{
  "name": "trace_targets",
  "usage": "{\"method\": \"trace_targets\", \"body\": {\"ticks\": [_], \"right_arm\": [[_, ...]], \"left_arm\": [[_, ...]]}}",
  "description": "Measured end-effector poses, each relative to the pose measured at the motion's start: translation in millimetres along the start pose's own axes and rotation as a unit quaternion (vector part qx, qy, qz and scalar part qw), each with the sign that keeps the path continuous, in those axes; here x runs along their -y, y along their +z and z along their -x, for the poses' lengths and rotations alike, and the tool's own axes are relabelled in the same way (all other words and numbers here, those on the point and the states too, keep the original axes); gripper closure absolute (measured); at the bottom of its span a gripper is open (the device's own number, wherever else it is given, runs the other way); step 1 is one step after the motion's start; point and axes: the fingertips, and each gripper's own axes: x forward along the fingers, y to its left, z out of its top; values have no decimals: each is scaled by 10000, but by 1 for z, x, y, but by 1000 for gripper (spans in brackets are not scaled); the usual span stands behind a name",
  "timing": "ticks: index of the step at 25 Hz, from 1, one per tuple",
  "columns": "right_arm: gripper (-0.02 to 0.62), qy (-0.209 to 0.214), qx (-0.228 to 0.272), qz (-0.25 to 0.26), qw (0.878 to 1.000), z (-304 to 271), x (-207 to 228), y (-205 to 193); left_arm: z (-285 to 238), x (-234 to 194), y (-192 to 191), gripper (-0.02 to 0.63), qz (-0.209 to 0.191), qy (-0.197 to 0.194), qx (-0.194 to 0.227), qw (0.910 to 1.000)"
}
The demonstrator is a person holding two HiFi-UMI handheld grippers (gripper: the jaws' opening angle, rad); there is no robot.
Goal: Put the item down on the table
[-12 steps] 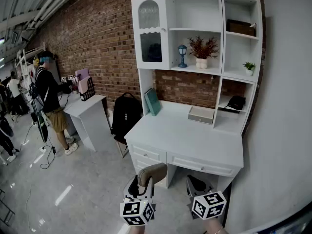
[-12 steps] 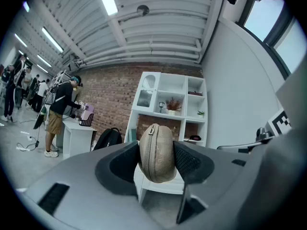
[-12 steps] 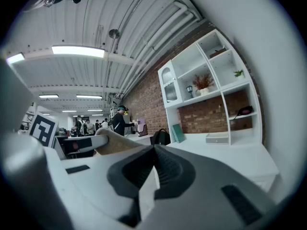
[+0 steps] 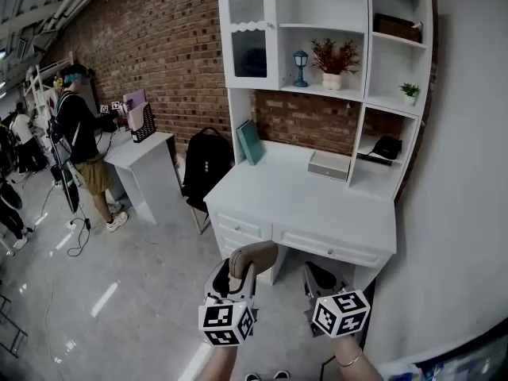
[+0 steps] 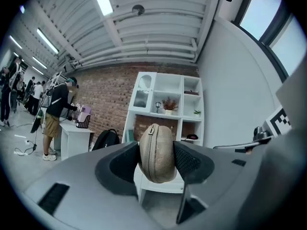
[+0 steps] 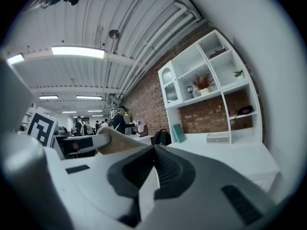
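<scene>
Pouch (image 5: 156, 147), tan and zippered, is gripped upright by the left claw (image 5: 156, 164) in front of the white desk (image 4: 302, 205); right claw (image 6: 153, 164) is closed, empty.

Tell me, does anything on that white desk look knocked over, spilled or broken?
Nothing looks spilled or broken. Only the teal book leans tilted against the hutch side panel on the desk.

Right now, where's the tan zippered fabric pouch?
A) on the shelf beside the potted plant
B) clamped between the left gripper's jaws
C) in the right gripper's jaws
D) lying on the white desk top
B: the left gripper view shows the tan zippered fabric pouch pinched between both pads of the left gripper, not yet on the white desk.
</scene>
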Motion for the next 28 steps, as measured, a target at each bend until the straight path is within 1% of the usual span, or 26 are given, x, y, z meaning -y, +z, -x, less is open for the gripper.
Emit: {"method": "trace_targets", "body": {"ticks": [5,10,18,22,28], "right_arm": [[600,29,35,-87,10000,5,10,-3],[600,72,81,-23,9999,5,19,2],[598,220,151,24,9996,-15,35,17],[595,251,164,15,9995,-42,45,21],[595,181,251,27,9995,-113,72,37]], "left_arm": [[-5,6,-1,379,-8,11,2,10000],[-9,10,4,379,-107,70,51,9999],[-32,3,12,379,-116,223,110,9996],[-63,-8,14,379,-163,223,158,9995],[-141,-34,17,379,-247,40,193,9995]]}}
